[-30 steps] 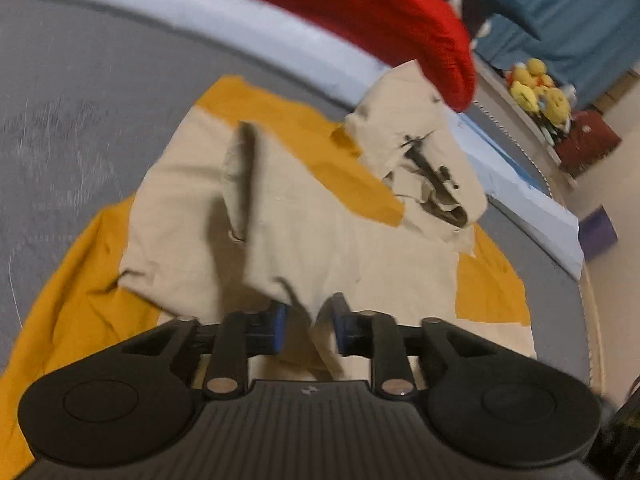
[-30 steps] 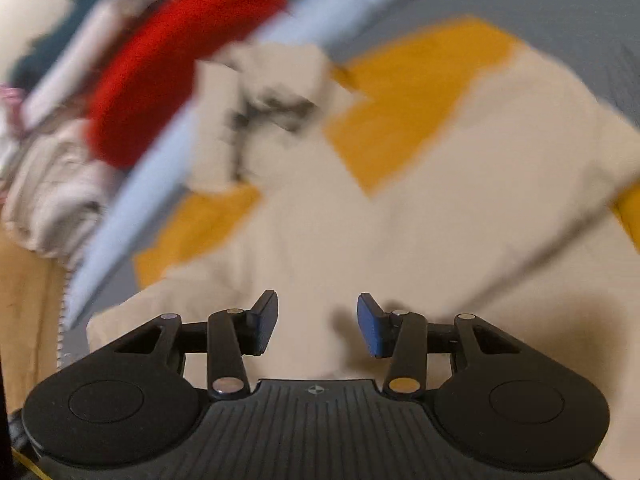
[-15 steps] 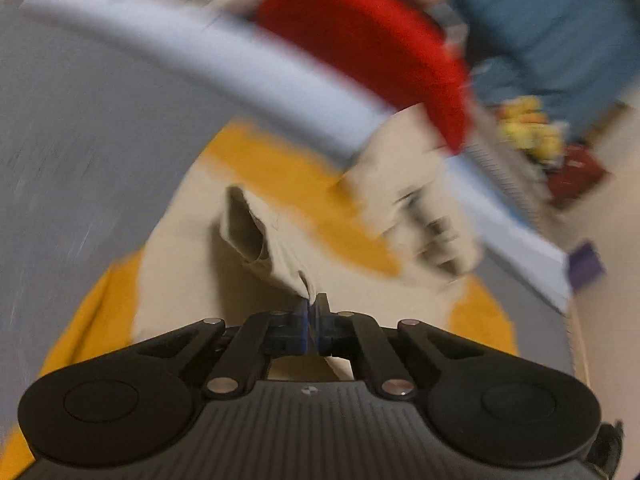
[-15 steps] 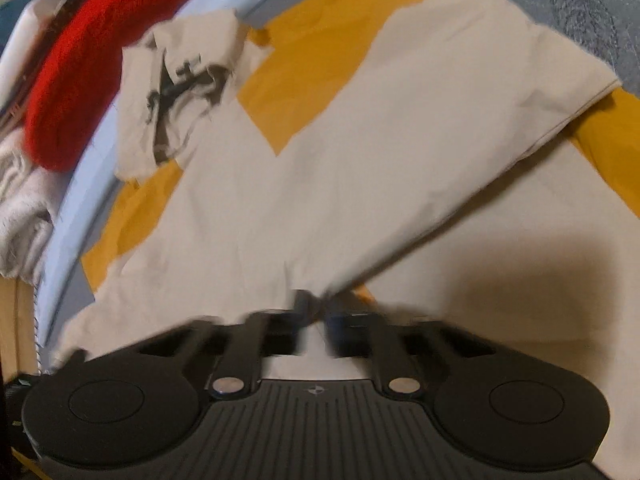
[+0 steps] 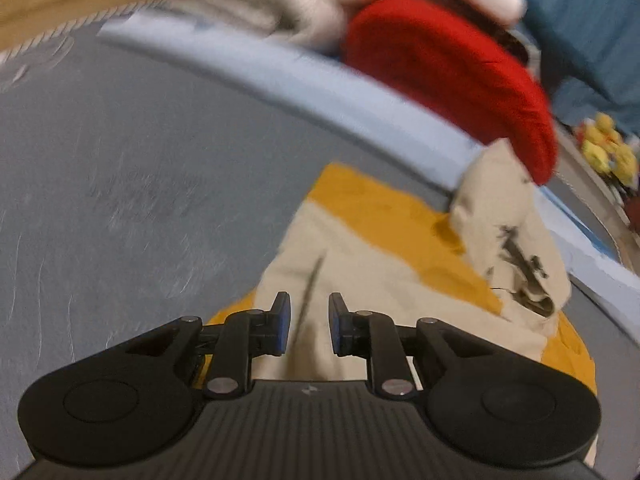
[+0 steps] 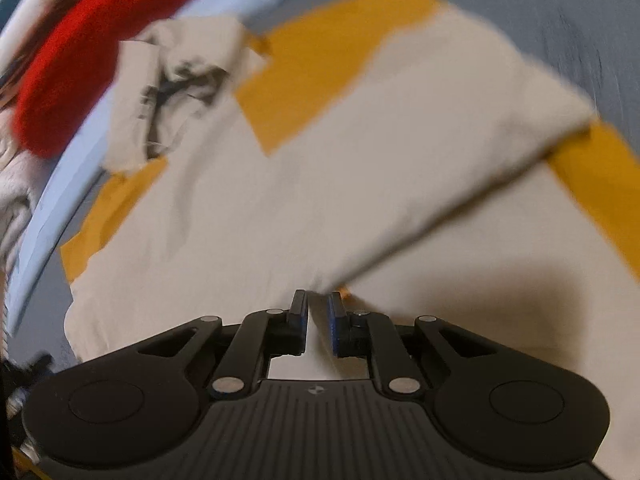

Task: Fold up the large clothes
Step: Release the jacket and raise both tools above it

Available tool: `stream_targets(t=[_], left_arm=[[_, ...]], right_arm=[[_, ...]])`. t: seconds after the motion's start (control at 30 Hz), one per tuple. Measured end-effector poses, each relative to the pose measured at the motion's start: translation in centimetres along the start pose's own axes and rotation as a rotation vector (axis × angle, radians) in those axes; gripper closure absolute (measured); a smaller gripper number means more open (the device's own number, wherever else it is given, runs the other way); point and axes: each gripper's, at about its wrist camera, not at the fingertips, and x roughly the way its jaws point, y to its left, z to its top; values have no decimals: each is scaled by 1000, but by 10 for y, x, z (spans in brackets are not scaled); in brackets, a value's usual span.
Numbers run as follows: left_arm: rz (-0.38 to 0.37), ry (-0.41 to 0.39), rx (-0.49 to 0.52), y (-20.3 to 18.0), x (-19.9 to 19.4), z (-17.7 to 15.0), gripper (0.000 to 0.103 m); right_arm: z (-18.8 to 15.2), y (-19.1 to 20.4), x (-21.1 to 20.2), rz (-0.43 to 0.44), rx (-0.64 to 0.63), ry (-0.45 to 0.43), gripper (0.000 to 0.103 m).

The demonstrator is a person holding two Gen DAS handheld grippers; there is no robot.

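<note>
A large beige and mustard-yellow garment (image 5: pixel 360 264) lies spread on the grey bed cover (image 5: pixel 140 184). Its hood with black print (image 5: pixel 516 256) lies bunched at the far end. My left gripper (image 5: pixel 309 326) is open and empty, low over a fold line of the beige cloth. In the right wrist view the garment (image 6: pixel 320 184) has a beige panel folded across it. My right gripper (image 6: pixel 318 318) is nearly shut with a beige fabric edge between its fingers.
A red knitted item (image 5: pixel 452 76) and pale folded clothes (image 5: pixel 272 4) lie beyond a light blue sheet edge (image 5: pixel 280 80). Yellow plush toys (image 5: pixel 608 148) sit at the far right. The red item also shows in the right wrist view (image 6: pixel 88 44).
My left gripper was shut on a beige fold half a second ago and has now opened; that cloth lies flat. My right gripper closed from wide open onto the fabric edge.
</note>
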Motion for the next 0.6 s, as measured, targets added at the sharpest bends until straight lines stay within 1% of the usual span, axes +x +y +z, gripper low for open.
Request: stream_targets(t=[0.07,0.1,0.13,0.17,0.2,0.23,0.27,0.33,0.37,0.43,0.47,0.5,0.53,0.57,0.6], left_arm=[[-55,18,47,-11,4,-3,82],[-74,44,53,-15,11,-6,82],[-84,91,47,-15,20,-10,80],[-73,146,26,-11,31,-13,79],[-39,205,0,-4,43,-18,79],[-1,250,-23,1,51,-22,79],[30,278,-43,7,58,-25,79],[25,280,-64,11,56,-25,79],[24,262,-44,7,51,-22,79],[6,194,19,-2,35,-18,79],[-2,169,42,-4,30,-18,78],[-11,160,52,-5,29,-18,74],[-18,176,52,-4,33,-20,74],[-16,211,40,-1,39,-21,74],[-6,263,17,3,50,-25,74]], right_arm=[[1,13,-11,6,-103,-79,91],[3,17,-14,23,-137,-111,91],[6,18,-16,33,-170,-142,89],[11,18,-17,27,-205,-171,86],[16,17,-15,10,-218,-178,76],[21,13,-11,-9,-209,-167,69],[26,3,-4,-28,-174,-131,69],[36,-15,11,-64,-110,-56,69],[39,-25,16,-89,-90,-36,69],[43,-34,17,-133,-72,-46,69],[46,-36,15,-135,-79,-58,69],[48,-37,14,-132,-91,-64,69],[50,-39,15,-127,-100,-60,69],[52,-42,18,-124,-95,-45,69],[52,-45,21,-126,-77,-28,69]])
